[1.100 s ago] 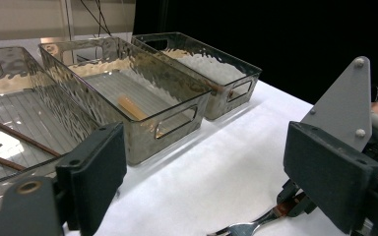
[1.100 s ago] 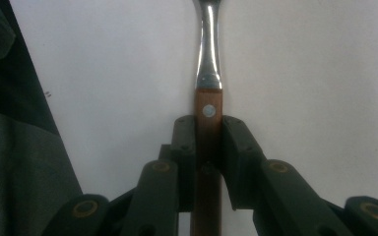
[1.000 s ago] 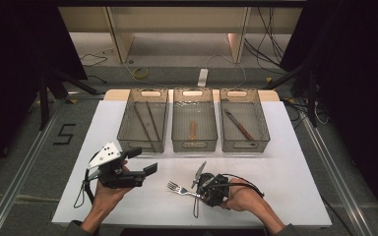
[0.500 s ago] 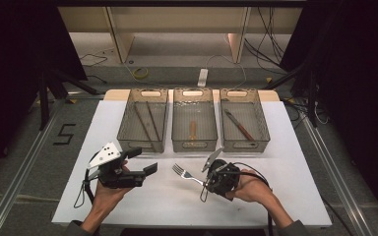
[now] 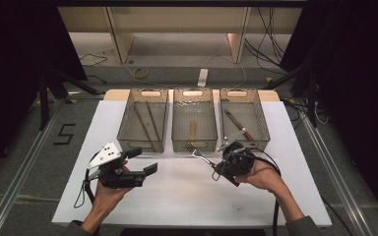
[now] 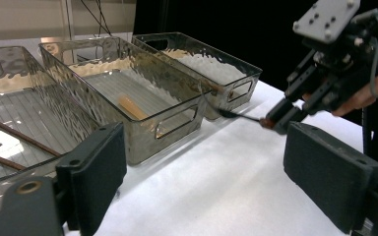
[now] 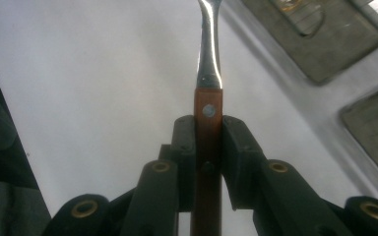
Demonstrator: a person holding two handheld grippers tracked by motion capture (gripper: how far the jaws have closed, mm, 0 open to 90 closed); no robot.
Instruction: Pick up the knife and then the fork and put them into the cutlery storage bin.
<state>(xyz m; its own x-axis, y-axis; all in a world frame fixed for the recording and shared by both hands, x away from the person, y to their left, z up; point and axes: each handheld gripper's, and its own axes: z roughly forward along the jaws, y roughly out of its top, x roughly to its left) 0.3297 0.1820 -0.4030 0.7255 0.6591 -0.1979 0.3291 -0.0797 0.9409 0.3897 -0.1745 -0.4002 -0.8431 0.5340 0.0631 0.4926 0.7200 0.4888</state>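
Carried up and forward since the earlier frames: wooden-handled steel fork (image 5: 200, 155), lying low over the white bench (image 5: 187, 196) a second ago, now lifted with its tines at the near wall of the middle clear plastic bin (image 5: 193, 145); moved with it, the right gripper (image 5: 221, 168), drawn from the bench's near middle toward the bins; unmoved throughout, the left gripper (image 5: 145, 162), parked at the near left with black pads (image 6: 98, 172) spread wide apart and nothing between them.

Clamped firmly on the fork's brown riveted handle (image 7: 207, 132) in the right gripper view, both pads pressed flat against the wood, steel neck running straight out ahead; seen from the left gripper view as a thin dark shaft (image 6: 238, 116) reaching toward the bin corners.

Sorting seemingly partway done: two long dark chopstick-like rods (image 5: 145, 120) already in the left clear bin (image 5: 142, 145); a wooden-handled utensil (image 5: 193, 129) in the middle one, kind too small to tell; a brown-handled knife (image 5: 238, 125) in the right clear bin (image 5: 256, 123). Pick-up finished, carry under way; left to do, by the look of it: raising the fork clear of the rim, choosing a bin, probably the middle one, and letting go inside; no other loose cutlery to be seen on the bench.
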